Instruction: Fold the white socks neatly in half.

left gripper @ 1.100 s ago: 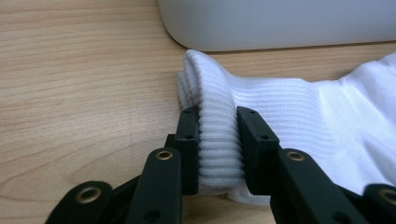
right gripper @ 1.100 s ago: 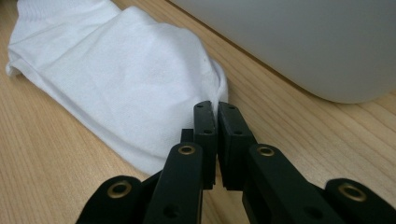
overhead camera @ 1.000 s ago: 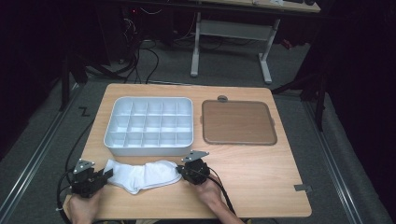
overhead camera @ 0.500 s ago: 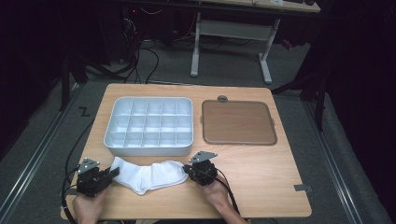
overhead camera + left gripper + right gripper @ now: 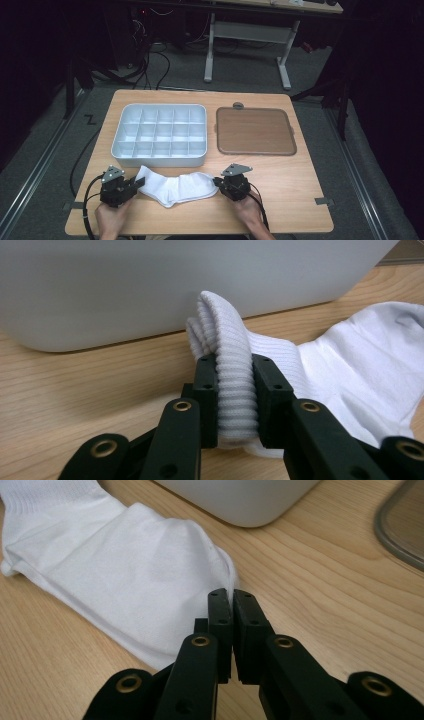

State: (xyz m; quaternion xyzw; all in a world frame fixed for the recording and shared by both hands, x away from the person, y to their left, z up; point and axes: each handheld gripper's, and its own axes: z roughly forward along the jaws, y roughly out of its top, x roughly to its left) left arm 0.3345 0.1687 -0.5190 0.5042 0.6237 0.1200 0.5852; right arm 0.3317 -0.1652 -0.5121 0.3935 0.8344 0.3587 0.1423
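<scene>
My left gripper (image 5: 235, 400) is clamped on the ribbed cuff of the white sock (image 5: 175, 186), the thick knit folded over and bunched between its black jaws. That cuff end sits just in front of the pale plastic tray (image 5: 160, 134), whose smooth rounded wall rises right behind my grip in the left gripper view.

The sock lies flat along the near edge of the wooden table (image 5: 300, 200), between my two hands and apart from the tray's front wall. It is soft, limp cotton, light and easy to crease; I judge it will sag and fold wherever it is not held, so taking it at both ends is the sensible way to keep it spread. The cuff gives the firmer hold, since the ribbing is thick and grippy; the toe is thin, smooth fabric that could slip out.

My right gripper (image 5: 232, 630) has its jaws drawn almost together at the toe end. A thin edge of the sock seems to be pinched between them, though I cannot be sure from the right gripper view.

Farther right, beyond the tray, lies a flat brown lid (image 5: 255, 131) with rounded corners and a pale rim.
</scene>
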